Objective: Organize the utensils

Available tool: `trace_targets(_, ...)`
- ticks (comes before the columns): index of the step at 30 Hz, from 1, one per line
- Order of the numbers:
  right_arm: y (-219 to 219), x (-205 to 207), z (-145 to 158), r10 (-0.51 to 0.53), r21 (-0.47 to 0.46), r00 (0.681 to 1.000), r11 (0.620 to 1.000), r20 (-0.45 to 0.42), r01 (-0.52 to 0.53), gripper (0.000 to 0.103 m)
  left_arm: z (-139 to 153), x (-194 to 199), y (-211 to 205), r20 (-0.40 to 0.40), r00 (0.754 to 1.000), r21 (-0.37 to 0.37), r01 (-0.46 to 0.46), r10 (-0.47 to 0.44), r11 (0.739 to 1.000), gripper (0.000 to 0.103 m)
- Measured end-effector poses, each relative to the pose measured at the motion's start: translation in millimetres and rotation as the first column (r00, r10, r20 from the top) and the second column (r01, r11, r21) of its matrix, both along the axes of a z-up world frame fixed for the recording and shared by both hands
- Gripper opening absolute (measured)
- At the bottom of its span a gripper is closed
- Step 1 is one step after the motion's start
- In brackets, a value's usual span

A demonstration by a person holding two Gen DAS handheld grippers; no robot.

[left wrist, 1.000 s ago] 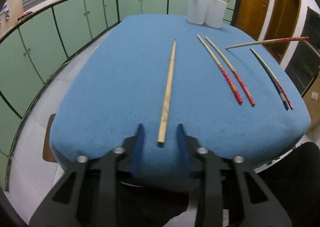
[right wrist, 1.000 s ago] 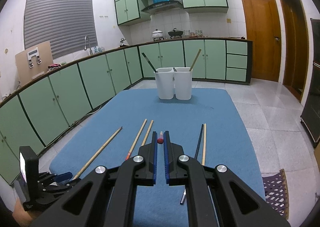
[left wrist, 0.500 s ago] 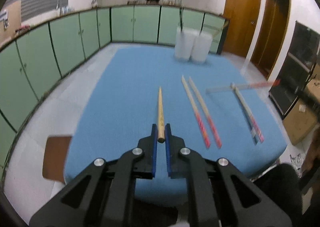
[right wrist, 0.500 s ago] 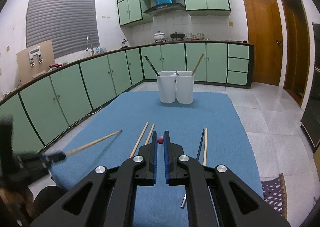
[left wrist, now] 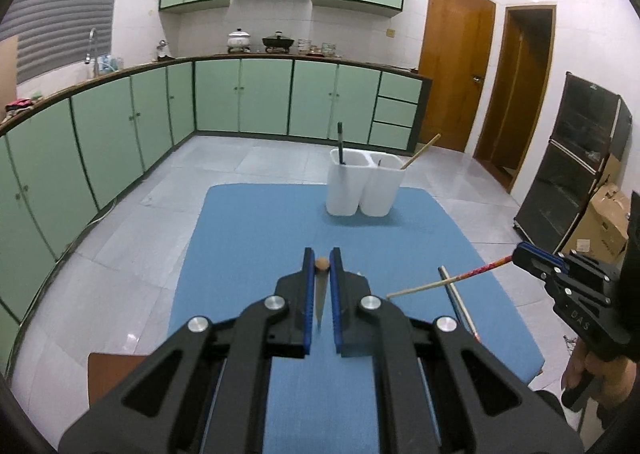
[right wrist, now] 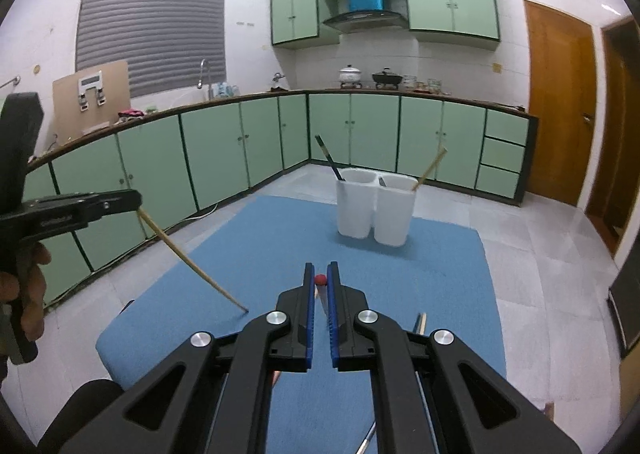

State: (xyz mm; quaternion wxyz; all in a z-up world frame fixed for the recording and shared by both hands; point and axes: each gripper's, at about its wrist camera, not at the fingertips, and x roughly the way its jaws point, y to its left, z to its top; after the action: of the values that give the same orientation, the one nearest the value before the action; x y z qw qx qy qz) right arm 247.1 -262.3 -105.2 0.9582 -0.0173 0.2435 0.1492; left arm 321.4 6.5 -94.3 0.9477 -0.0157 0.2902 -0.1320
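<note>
Left wrist view: set above the near edge of the blue bench (left wrist: pixel 248 238), aimed forward and down along its fingers (left wrist: pixel 308 294). Right wrist view: likewise. Shared by both: bench and white holders (left wrist: pixel 362 190) at 12 o'clock; the opposite gripper (left wrist: pixel 520 254) is seen at 3 o'clock, respectively 9 o'clock.

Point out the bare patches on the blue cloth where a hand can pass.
Free: the wide stretch of blue table cloth between the white twin holder and both grippers, plus its left side. Crowded: the near right edge, where loose chopsticks lie. The holder borders the far end.
</note>
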Motion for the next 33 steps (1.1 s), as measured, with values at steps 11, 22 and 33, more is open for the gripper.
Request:
trace_targets(11, -5.0, 102.5, 34.5, 0.087, 0.004, 0.988, 0.996, -0.131, -0.087, 0.006, 6.7, 78.3, 1.4, -0.049, 0.995, -0.041, 0.082, -0.084, 0.996, 0.007)
trace_targets(22, -5.7, 140.4, 65.5, 0.105, -0.022, 0.985, 0.994, -0.140, -0.109, 0.006, 47.5, 115.2, -23.1, 0.023, 0.992, -0.009, 0.121, -0.121, 0.993, 0.007)
trace_targets(33, -24.0, 194.1, 170.0, 0.027, -0.043, 1.000, 0.999, -0.002, -0.027, 0.006, 135.1, 153.6, -81.7, 0.215, 0.968, 0.001, 0.131, -0.128, 0.991, 0.007)
